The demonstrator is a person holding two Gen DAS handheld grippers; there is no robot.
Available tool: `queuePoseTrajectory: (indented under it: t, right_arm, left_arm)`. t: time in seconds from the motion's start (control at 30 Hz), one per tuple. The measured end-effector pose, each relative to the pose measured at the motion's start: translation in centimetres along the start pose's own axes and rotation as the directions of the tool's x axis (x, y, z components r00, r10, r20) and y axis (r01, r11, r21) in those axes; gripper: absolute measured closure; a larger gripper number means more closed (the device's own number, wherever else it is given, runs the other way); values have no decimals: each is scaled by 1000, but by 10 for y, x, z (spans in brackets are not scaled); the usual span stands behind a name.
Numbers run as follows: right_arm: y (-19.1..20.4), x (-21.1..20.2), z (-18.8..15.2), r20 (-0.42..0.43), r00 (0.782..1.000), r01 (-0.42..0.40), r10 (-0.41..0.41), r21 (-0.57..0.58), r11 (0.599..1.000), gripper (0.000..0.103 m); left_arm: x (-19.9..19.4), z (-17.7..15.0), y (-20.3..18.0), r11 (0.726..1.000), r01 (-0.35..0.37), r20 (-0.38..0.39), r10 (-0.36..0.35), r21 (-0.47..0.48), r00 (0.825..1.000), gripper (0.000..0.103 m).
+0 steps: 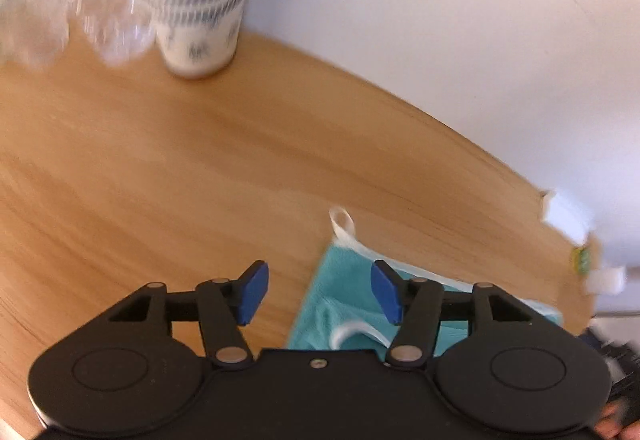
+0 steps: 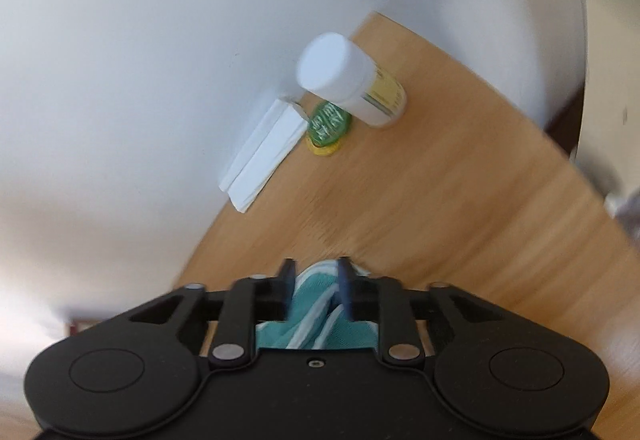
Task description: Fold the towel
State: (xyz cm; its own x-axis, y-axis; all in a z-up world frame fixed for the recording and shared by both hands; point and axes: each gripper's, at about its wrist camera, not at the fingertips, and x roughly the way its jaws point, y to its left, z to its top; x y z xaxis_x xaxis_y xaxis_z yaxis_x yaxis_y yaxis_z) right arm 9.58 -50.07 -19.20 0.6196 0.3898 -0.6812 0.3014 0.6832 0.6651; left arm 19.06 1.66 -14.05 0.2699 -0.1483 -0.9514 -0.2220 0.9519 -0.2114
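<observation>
We have the teal towel (image 1: pixel 344 304) lying on the wooden tabletop (image 1: pixel 200 160) toward its right-hand part, with its white hanging loop (image 1: pixel 342 220) pointing toward the far edge. The left gripper (image 1: pixel 318 290) is spread wide and holds nothing; the towel lies ahead and to the right of its fingers, under the right blue pad (image 1: pixel 386 292), while the left pad is over bare wood. Our right gripper (image 2: pixel 316 288) is pinched narrow on a bunched fold of towel, near the tabletop's far edge (so it is the nearer hand). We judge the left must shift right to catch a corner. The bottle (image 2: pixel 352 80) and green tag (image 2: pixel 328 124) carry print too blurred to read.
</observation>
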Motion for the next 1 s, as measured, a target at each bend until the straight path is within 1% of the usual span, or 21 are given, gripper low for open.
queuePoseTrajectory:
  t: [0.03,0.07,0.1,0.13,0.17,0.2,0.23,0.3,0.37,0.4,0.47,0.53,0.63,0.73,0.77,0.83,0.87,0.9,0.93,0.97,1.0]
  right_arm:
    - [14,-1,-3,-22,999,29,-32,-125,992,74]
    - [33,-1,-12,-50,996,56,-76,-317,947,74]
    - [42,0,-19,-54,994,69,-100,-417,906,69]
    - [49,0,-25,-54,991,79,-123,-506,859,65]
    - [60,2,-39,-41,985,100,-167,-650,753,63]
    - [66,4,-49,-37,981,101,-190,-741,664,60]
    - [71,6,-58,-31,977,97,-211,-816,569,58]
    - [73,10,-65,-37,973,82,-229,-868,489,57]
    - [76,18,-76,-15,965,75,-260,-940,333,57]
    - [78,20,-77,-11,963,72,-268,-952,296,57]
    - [81,26,-78,-4,959,62,-282,-973,223,57]
    - [85,30,-79,7,960,49,-279,-988,144,57]
    - [86,32,-81,6,960,19,-281,-999,45,57]
    - [89,43,-83,-35,954,-49,-297,-998,-40,57]
    - [88,49,-85,-41,947,-73,-319,-994,-88,57]
    - [88,56,-85,-60,939,-108,-339,-987,-123,61]
    - [89,57,-82,-86,934,-128,-346,-987,-100,66]
    - [90,57,-79,-110,930,-145,-351,-986,-77,81]
    - [92,57,-75,-140,924,-165,-356,-985,-41,86]
    - [93,56,-72,-142,926,-163,-349,-986,-30,87]
    - [93,55,-70,-147,927,-164,-346,-986,-19,88]
  left_arm:
    - [-4,1,-4,999,-11,18,10,37,1000,45]
    - [-11,-3,-11,992,-49,53,43,114,998,44]
    - [-13,-8,-18,983,-74,79,61,170,995,37]
    - [-17,-17,-28,951,-109,121,77,289,990,29]
    - [-20,-25,-35,915,-142,155,88,378,984,28]
    - [-22,-32,-38,890,-160,174,93,427,980,28]
    - [-25,-42,-42,845,-164,188,76,509,979,27]
    - [-26,-60,-44,750,-157,176,54,643,983,27]
    - [-22,-71,-44,684,-172,169,72,709,983,27]
    - [-20,-75,-45,658,-181,171,81,731,982,27]
    - [-13,-89,-46,561,-211,183,107,800,977,27]
    - [-8,-95,-48,524,-216,185,111,824,976,27]
    - [7,-100,-57,444,-215,193,95,870,977,27]
    - [16,-102,-62,404,-203,191,72,892,979,27]
    - [21,-102,-64,387,-193,184,62,902,981,27]
    - [23,-101,-66,375,-178,173,47,910,984,30]
    - [25,-100,-67,372,-169,167,36,913,985,30]
    - [27,-99,-68,368,-159,162,25,916,987,31]
    - [29,-97,-69,369,-134,139,13,920,990,33]
    - [31,-96,-69,370,-123,130,7,921,992,36]
    - [31,-95,-69,370,-121,128,5,921,992,47]
